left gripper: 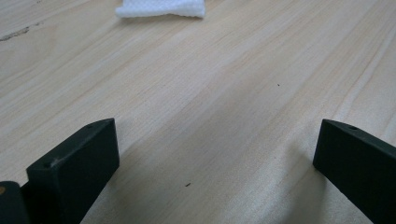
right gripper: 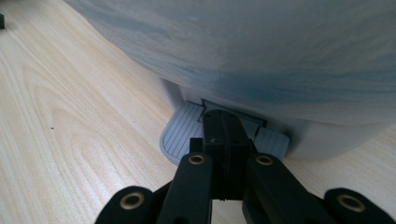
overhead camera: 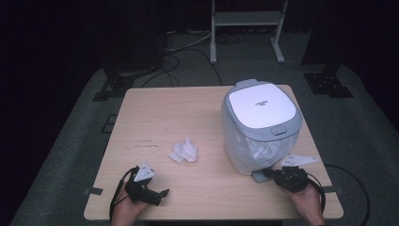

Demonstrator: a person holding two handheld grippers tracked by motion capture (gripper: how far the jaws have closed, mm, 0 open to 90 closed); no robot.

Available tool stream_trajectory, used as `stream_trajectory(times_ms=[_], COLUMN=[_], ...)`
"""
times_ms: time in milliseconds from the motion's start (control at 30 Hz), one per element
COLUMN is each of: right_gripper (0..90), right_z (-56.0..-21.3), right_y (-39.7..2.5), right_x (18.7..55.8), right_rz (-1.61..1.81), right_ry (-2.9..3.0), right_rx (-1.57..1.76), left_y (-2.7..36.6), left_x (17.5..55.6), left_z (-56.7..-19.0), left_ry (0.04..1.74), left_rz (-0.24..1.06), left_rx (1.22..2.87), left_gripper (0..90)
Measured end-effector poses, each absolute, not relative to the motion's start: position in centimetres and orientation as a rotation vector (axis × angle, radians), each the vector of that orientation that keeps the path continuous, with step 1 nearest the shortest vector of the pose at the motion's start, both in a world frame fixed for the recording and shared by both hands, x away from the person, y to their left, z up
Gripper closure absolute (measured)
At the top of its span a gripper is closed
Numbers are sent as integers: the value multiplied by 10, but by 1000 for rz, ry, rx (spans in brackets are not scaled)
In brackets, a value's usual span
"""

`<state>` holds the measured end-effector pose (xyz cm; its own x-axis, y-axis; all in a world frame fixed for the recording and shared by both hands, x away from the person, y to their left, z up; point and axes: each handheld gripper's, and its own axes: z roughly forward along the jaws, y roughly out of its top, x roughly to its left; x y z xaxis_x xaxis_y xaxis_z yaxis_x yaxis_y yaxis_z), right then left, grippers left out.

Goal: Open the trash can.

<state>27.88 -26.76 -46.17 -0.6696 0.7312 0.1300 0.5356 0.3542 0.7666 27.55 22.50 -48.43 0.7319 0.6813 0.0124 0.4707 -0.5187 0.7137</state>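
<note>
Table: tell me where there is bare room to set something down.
Free: the far-left stretch of the table, between its back edge and the crumpled tissue; also the front middle, between the left gripper and right gripper. Crowded: the right side, taken by the pedal bin, with the right gripper at its pedal.

Crumpled tissue (overhead camera: 184,151) lies on table (overhead camera: 164,108), left of bin (overhead camera: 259,127)

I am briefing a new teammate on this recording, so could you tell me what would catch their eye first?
The grey pedal bin with a white lid on the right half of the pale wooden table dominates. The right claw, jaws together, sits on the bin's ribbed grey foot pedal. A crumpled white tissue lies mid-table, ahead of the open left claw.
</note>
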Motion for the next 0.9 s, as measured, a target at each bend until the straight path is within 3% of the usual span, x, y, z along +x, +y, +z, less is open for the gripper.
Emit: stream_trajectory(times_ms=[900], right_gripper=[900], right_z=[-472], right_y=[-266], right_x=[279], right_rz=[1178], right_ry=[2398], right_rx=[1151], left_y=[225], left_x=[276], left_z=[-484], left_ry=[866], left_rz=[379], left_rx=[2216], left_gripper=[0])
